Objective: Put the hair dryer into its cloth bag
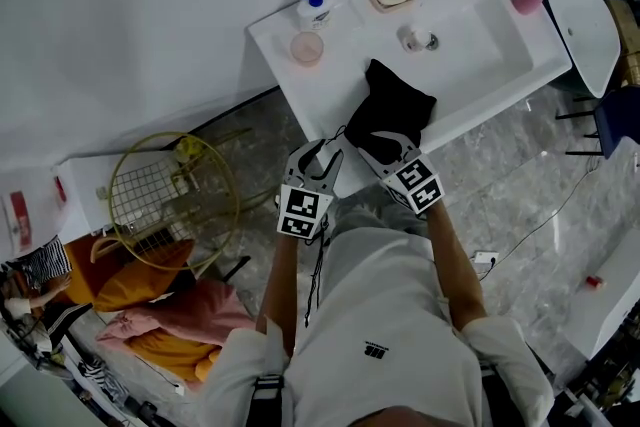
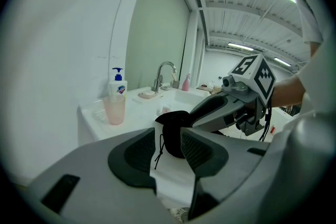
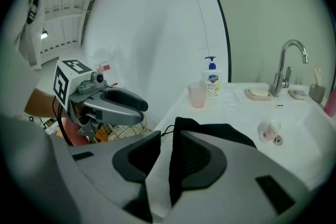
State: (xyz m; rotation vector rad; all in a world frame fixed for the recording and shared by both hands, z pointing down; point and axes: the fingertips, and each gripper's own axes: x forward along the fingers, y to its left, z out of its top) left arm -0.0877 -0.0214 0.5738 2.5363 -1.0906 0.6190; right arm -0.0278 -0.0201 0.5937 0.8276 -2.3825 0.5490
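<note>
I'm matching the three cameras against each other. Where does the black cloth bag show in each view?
Head view: black cloth bag at centre, on the washbasin counter's front edge.
Left gripper view: bag central, beyond the jaw tips, drawstring in the gap.
Right gripper view: bag centre-right, its edge between the jaws.
Shared landmark: blue-pump soap bottle on the counter.

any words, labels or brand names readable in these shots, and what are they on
No text is clear enough to quote.
soap bottle label: a blue shield logo with print under it, too small to read.
shirt logo: a small black mark, too small to read.
square markers: black-and-white patterns only, no words or numbers.
</note>
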